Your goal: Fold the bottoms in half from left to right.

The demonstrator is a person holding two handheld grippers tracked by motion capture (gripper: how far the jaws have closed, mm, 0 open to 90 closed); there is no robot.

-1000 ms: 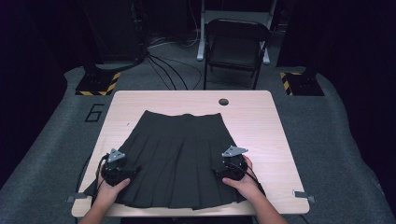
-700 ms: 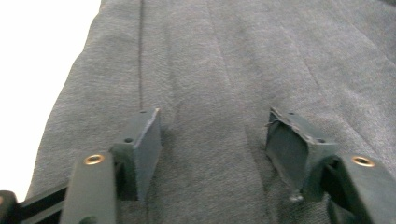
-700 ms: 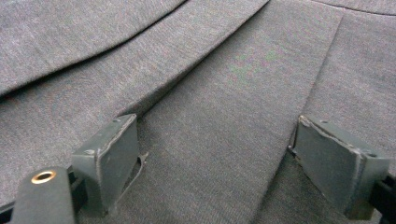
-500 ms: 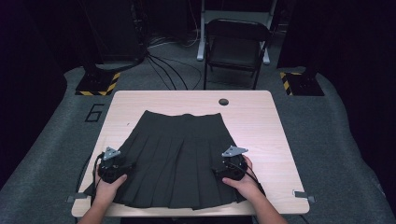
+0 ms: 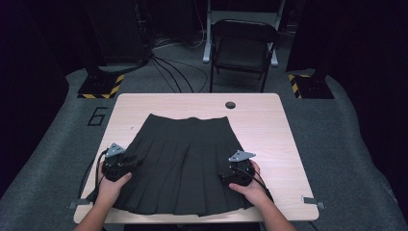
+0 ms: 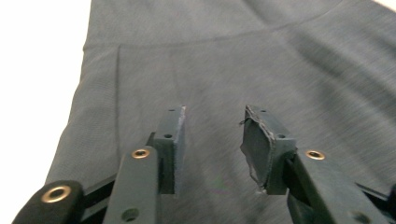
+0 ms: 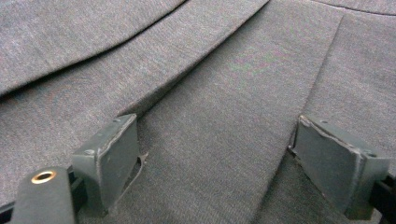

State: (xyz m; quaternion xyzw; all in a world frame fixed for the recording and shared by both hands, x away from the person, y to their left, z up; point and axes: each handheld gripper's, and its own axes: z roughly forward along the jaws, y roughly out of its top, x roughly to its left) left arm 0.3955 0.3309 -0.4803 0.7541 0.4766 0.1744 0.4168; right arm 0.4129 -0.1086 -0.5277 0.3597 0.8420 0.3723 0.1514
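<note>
Both hands reach in over the near edge of the skirt. The left gripper sits at the skirt's left side; its jaws have just been closing, with a gap between them. The right gripper rests at the skirt's right side, jaws spread wide.

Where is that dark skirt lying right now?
In the high view the skirt lies flat on the table, waistband toward the chair, hem at the near edge.
</note>
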